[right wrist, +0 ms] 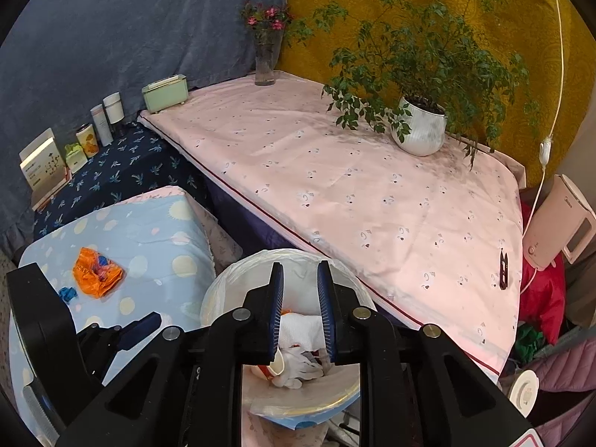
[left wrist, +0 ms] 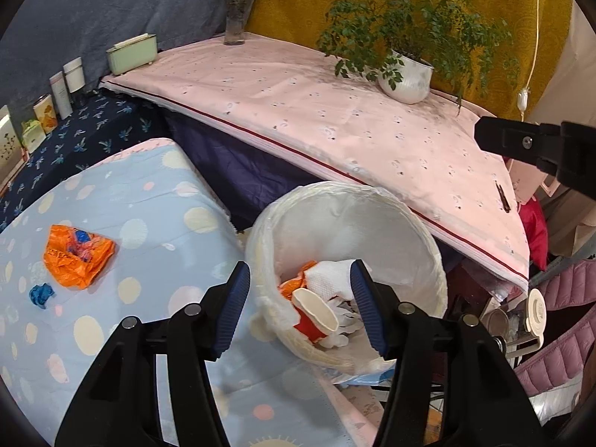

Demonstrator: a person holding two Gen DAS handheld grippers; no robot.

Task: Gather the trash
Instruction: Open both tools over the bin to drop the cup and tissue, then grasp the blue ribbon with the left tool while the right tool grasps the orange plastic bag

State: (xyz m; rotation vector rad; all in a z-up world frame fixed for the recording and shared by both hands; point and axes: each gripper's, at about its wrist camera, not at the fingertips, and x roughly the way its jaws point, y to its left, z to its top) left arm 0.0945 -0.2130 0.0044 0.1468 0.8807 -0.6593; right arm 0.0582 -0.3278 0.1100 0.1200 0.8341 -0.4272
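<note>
1. Left wrist view shows our left gripper (left wrist: 300,311) over the trash bin (left wrist: 428,238). Its jaws are wide apart and hold nothing.
2. We see a white bag lining the bin. Inside it lie a paper cup (left wrist: 316,316) with a red side, a white paper towel (left wrist: 331,275), a white glove (left wrist: 344,311) and a bit of orange wrapper.
3. Right wrist view shows our right gripper (right wrist: 301,316) over the same bin (right wrist: 223,290). Its jaws are only a little apart, and nothing is between them.
4. Below those jaws we see the paper towel (right wrist: 298,329), the glove (right wrist: 301,365) and the cup (right wrist: 275,367) down in the bin.
5. Some trash is not in the bin. An orange plastic bag (left wrist: 76,255) lies crumpled on the blue dotted cloth (left wrist: 156,223), left of the bin. A small blue scrap (left wrist: 41,294) lies just beside it.
6. Behind the bin is a counter (left wrist: 335,119) with a pink cloth. On it stand a potted plant (left wrist: 408,78), a glass vase (left wrist: 236,18) with pink flowers and a green box (left wrist: 130,54).
7. Small dark snips (right wrist: 503,269) lie near the counter's right edge.
</note>
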